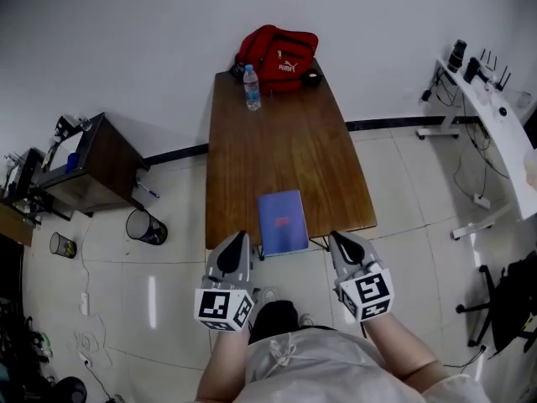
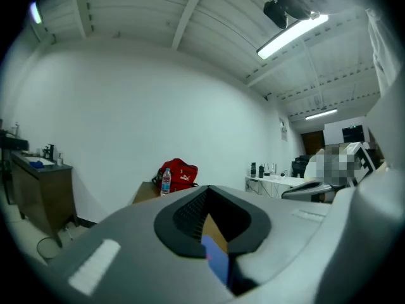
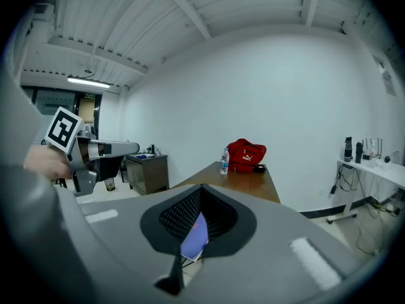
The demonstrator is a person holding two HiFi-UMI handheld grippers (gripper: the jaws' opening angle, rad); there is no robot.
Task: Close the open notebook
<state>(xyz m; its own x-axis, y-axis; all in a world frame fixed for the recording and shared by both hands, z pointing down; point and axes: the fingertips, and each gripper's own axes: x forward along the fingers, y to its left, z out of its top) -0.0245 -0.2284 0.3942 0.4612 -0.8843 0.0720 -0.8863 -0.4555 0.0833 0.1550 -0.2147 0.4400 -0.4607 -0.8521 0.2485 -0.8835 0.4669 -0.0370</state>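
Plain room here, white wall and pale tiled floor, with a long brown wooden table point(image 1: 285, 141) running away from the camera. The notebook point(image 1: 282, 222) is already closed, blue cover up, lying flat at the near end of the table, right at the edge and roughly centred. Way at the far end there's a red bag point(image 1: 278, 57) against the wall, with a water bottle point(image 1: 252, 88) standing just to its left. The left gripper point(image 1: 237, 238) and right gripper point(image 1: 340, 240) are both held just off the near edge of the table, one on each side of the notebook and not touching it. Both have their jaws together with nothing clamped; each one's own view just shows a sliver of blue cover through the gap behind the tips. Off to the left there's a small dark cabinet point(image 1: 92, 162) and a waste bin point(image 1: 146, 227) on the floor, and a white desk point(image 1: 495, 124) over on the right.
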